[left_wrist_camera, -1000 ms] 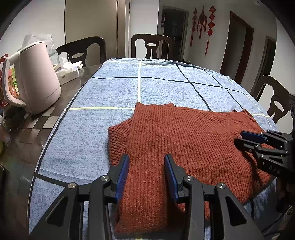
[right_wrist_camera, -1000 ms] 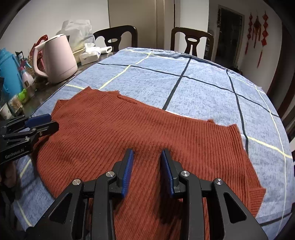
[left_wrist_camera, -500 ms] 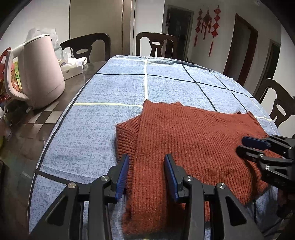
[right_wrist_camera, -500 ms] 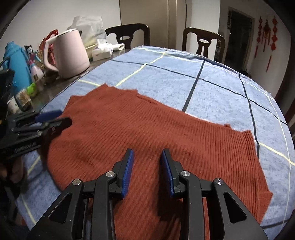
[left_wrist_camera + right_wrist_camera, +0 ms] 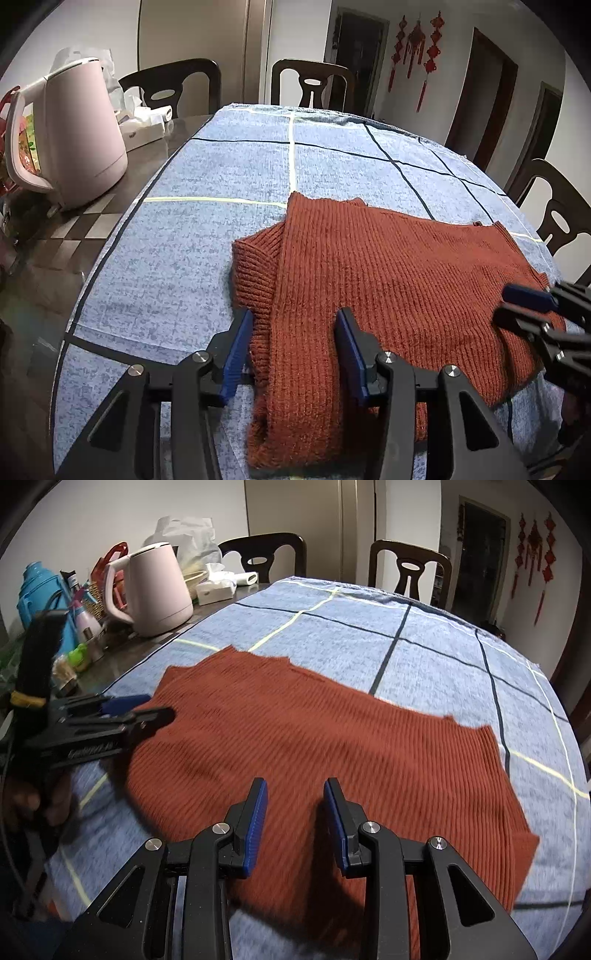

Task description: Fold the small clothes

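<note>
A dining table [image 5: 92,236] is covered by a blue checked cloth [image 5: 221,173], and on the near half of the cloth a rust-red ribbed sweater [image 5: 399,273] is laid flat, its near hem hanging toward the table's near edge. Since a second ago the sweater's left sleeve has been brought over onto the body, and the folded edge now runs from far to near down the garment's left side, with the cuff [image 5: 255,266] showing at the left. The left gripper [image 5: 293,350] is being opened at this moment: the folded edge lies between its blue pads, but it is no longer pinched, so the first side fold is judged to be set down and released. The right gripper [image 5: 293,823] is held part open above the sweater's near middle, with nothing gripped, and has been drawn slightly to the right. The right sleeve is judged the next part to be folded. A pink electric kettle [image 5: 74,140] stands well clear at the far left.
</note>
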Demonstrator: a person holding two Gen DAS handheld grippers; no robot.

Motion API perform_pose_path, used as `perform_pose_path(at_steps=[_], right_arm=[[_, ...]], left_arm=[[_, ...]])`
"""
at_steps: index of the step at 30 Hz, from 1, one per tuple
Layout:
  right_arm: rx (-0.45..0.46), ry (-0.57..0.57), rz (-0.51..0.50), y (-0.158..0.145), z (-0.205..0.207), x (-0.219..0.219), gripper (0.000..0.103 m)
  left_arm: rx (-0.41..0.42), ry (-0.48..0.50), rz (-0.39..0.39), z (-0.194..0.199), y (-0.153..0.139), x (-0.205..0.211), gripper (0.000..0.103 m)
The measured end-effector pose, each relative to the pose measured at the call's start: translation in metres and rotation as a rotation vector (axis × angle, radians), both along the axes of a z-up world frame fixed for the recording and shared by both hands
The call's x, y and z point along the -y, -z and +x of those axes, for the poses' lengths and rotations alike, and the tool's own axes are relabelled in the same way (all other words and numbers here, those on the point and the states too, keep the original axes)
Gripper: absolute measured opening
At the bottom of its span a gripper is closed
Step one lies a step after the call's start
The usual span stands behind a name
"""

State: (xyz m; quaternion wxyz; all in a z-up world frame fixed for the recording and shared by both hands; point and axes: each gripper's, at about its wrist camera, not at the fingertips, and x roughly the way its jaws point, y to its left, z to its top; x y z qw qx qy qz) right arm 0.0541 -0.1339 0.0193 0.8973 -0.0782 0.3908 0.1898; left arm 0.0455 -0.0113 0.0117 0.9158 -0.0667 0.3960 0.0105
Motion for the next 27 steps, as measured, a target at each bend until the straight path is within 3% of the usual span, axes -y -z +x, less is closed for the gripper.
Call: perform_pose_path(at_steps=[9, 27], right_arm=[[-0.011, 0.023, 0.014, 0.006, -0.015, 0.011, 0.032], [0.002, -0.011, 0.009, 0.007, -0.018, 0.005, 0.032]], left_arm=[[-0.020, -0.006, -0.024, 0.004, 0.003, -0.007, 0.058], [-0.025, -0.004, -0.012, 0.004, 0.004, -0.007, 0.060]])
